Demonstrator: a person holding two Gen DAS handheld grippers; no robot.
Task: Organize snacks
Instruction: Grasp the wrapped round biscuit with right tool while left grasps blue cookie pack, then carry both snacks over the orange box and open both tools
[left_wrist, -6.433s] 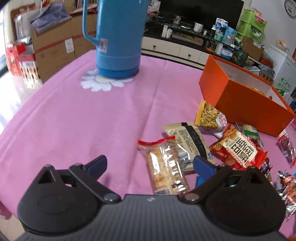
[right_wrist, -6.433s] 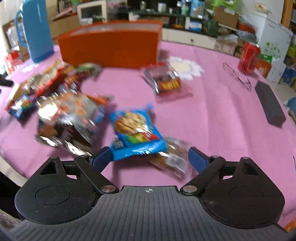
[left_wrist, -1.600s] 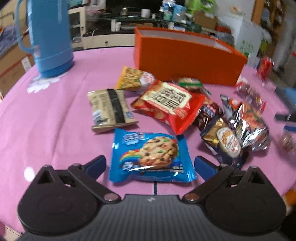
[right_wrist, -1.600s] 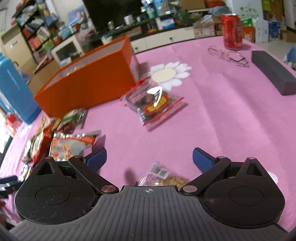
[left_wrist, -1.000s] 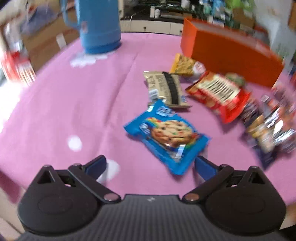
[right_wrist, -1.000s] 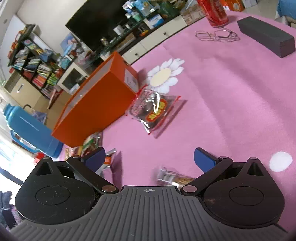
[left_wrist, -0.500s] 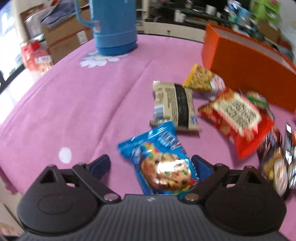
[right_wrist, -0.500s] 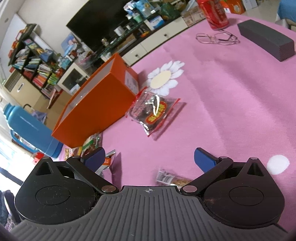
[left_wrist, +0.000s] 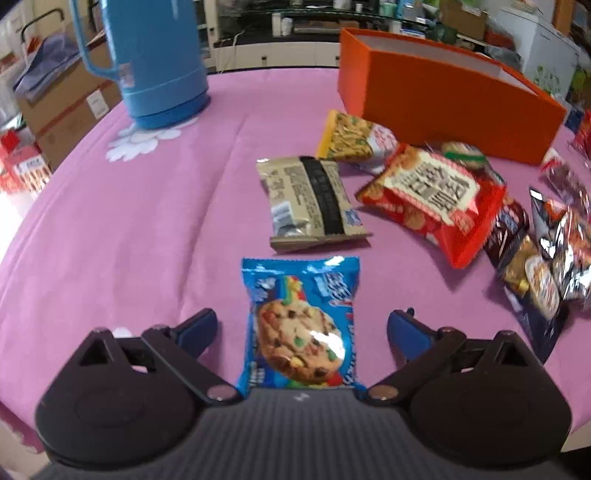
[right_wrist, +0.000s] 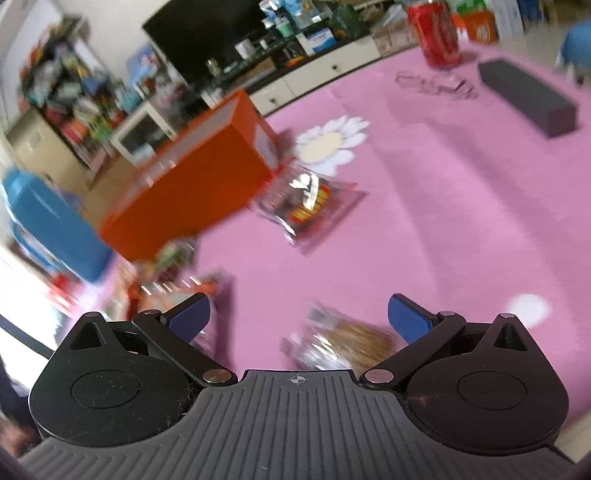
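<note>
On the far left of the pink tablecloth (left_wrist: 129, 229) stands a tall blue thermos jug (left_wrist: 147, 55), resting on a white flower printed in the cloth. Nearer, the left gripper (left_wrist: 301, 326) hangs over the cloth with its jaws spread wide; they have just been opening again after a slight squeeze. A blue cookie packet (left_wrist: 299, 321) lies flat between them, touched by neither blue pad. Just beyond it lies a tan wrapper with a black band (left_wrist: 310, 199), and past that a yellow snack bag (left_wrist: 351, 138) close to the long orange box (left_wrist: 443, 96), which is open at the top. To the right of the tan wrapper sits a red cracker bag (left_wrist: 436, 195), then a heap of dark and silvery packets (left_wrist: 546, 251) near the table's edge.

From the right wrist view, blurred by motion, the same orange box (right_wrist: 192, 177) sits at the left with the jug (right_wrist: 44, 229) behind it. The right gripper (right_wrist: 297, 317) is also wide open, gripping nothing; a clear packet of brown biscuits (right_wrist: 343, 343) lies on the cloth between its pads, nearer the right one. Further out lies a clear packet with red print (right_wrist: 310, 203) beside a white daisy (right_wrist: 328, 144) in the cloth. At the far right are a pair of glasses (right_wrist: 432, 83), a red can (right_wrist: 437, 33) and a dark grey block (right_wrist: 528, 99).
</note>
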